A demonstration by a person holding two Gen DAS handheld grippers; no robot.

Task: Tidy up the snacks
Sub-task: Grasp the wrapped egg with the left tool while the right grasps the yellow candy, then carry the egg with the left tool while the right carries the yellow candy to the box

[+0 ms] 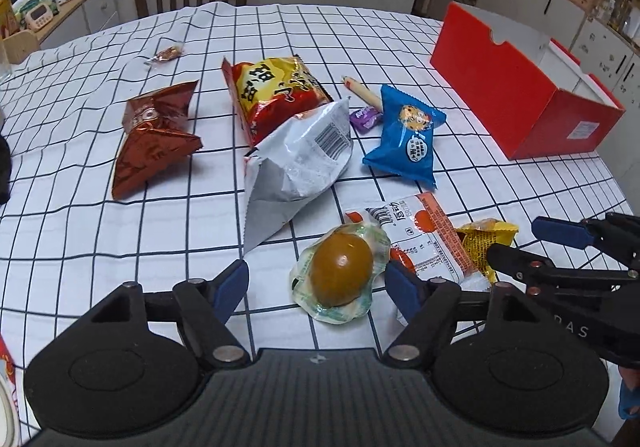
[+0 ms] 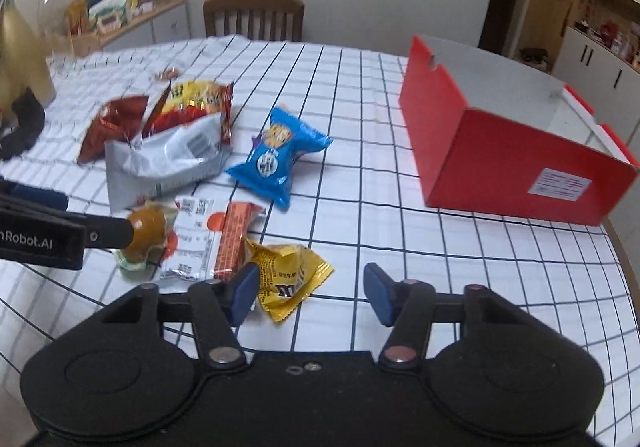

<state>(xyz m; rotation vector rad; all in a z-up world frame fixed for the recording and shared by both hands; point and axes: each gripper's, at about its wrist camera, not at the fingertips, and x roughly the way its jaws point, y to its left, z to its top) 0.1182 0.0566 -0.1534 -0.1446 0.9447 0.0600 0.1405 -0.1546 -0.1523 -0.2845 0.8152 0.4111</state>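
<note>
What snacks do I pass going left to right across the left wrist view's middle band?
Brown foil bag → red-and-yellow chip bag → purple candy → blue cookie packet → red box.

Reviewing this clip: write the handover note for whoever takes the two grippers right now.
Left gripper: open, empty, jaws either side of the packaged egg, not closed on it.
Right gripper: open, empty, over the yellow candy packet.
Red box: open, at the table's right; no snacks visible inside.
Still on the table: egg, yellow packet, blue cookie pack, silver bag, red-yellow chip bag, brown bag, orange-white sachet, and small pieces behind.
Done: nothing boxed, as far as visible. Left: everything.
</note>
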